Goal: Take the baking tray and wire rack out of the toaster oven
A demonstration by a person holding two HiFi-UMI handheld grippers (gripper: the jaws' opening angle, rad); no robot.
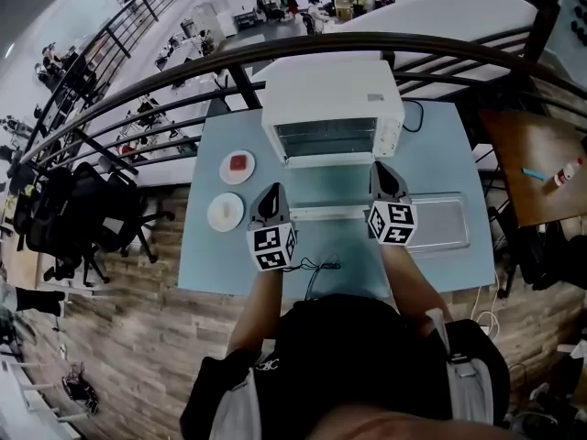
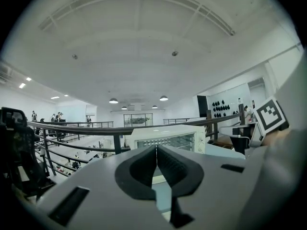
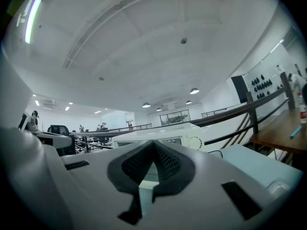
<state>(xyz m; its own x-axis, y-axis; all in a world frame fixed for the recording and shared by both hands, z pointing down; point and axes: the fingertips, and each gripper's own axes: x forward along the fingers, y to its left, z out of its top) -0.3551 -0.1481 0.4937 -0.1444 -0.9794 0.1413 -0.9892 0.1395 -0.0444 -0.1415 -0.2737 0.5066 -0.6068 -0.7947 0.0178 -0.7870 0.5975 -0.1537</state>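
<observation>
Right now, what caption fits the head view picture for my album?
Left gripper and right gripper, both shut, face the white toaster oven on a blue table.

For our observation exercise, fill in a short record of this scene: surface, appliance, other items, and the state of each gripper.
surface: light blue table
appliance: white toaster oven at the table's far edge, door seemingly folded down
left of oven: far plate bearing something red; near plate white
right of door: flat tray lying on the table
near edge: black cable
left gripper: jaws together, nothing between them
right gripper: jaws together, nothing between them
</observation>
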